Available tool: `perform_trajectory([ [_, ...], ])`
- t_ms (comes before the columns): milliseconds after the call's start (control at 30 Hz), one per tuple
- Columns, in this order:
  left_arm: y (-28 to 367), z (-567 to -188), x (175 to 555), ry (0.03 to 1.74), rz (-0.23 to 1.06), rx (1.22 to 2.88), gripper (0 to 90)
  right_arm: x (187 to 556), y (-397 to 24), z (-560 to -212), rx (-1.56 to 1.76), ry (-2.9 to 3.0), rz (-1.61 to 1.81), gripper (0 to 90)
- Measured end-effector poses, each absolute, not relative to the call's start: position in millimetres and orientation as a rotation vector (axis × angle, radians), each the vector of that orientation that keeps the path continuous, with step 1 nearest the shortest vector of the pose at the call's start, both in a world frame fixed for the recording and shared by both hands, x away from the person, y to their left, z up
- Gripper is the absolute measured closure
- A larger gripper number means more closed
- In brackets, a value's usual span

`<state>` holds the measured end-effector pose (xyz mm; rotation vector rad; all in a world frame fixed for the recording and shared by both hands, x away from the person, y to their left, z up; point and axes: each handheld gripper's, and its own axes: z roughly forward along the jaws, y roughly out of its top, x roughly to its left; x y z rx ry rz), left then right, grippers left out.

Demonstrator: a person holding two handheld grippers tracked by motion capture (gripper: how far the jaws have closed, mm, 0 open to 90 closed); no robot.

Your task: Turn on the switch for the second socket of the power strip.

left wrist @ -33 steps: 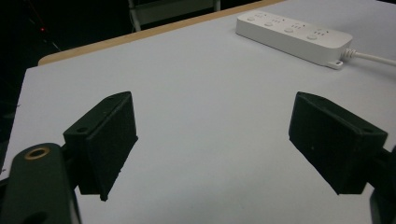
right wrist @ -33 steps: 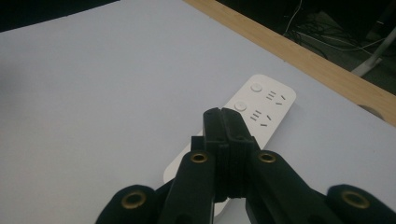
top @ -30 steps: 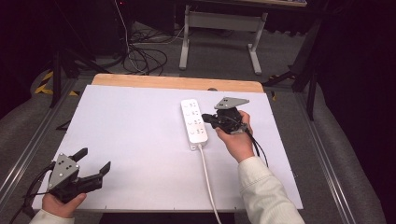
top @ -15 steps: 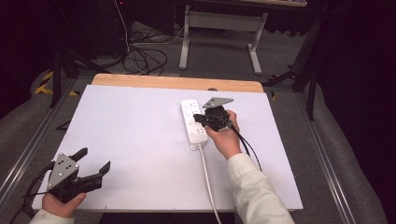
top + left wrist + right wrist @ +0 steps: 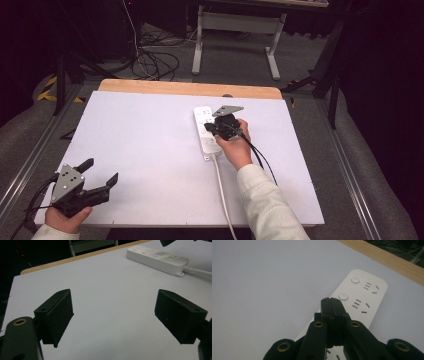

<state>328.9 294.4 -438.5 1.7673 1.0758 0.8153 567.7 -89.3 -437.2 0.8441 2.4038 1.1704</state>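
Note:
A white power strip [image 5: 206, 129] lies on the white tabletop right of centre, its cord [image 5: 223, 192] running toward the front edge. It has round buttons and socket slots [image 5: 359, 293]. My right gripper [image 5: 211, 128] hovers over the strip's middle, jaws pressed together with nothing between them; in the right gripper view its tips [image 5: 332, 302] sit just short of a round button. My left gripper [image 5: 99, 174] rests at the front left corner, jaws wide apart and empty. The strip [image 5: 158, 259] lies far off in the left gripper view, beyond the spread pads [image 5: 60, 312].
The white board [image 5: 140, 150] covers the table, with a wooden strip [image 5: 190, 89] along its far edge. Cables [image 5: 150, 60] and a desk frame [image 5: 235, 30] lie on the floor beyond. Grey rails flank both sides.
My right gripper has slid left from beside the power strip to over its middle. The left gripper has stayed put.

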Motion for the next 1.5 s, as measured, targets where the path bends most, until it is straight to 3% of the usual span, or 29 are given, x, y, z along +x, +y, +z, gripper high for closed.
perform_trajectory([
  [1500,295,-439,330,1.083,0.815,1.765,15.3,578,-76,-461,0.919,2.412,1.129,90.0],
])
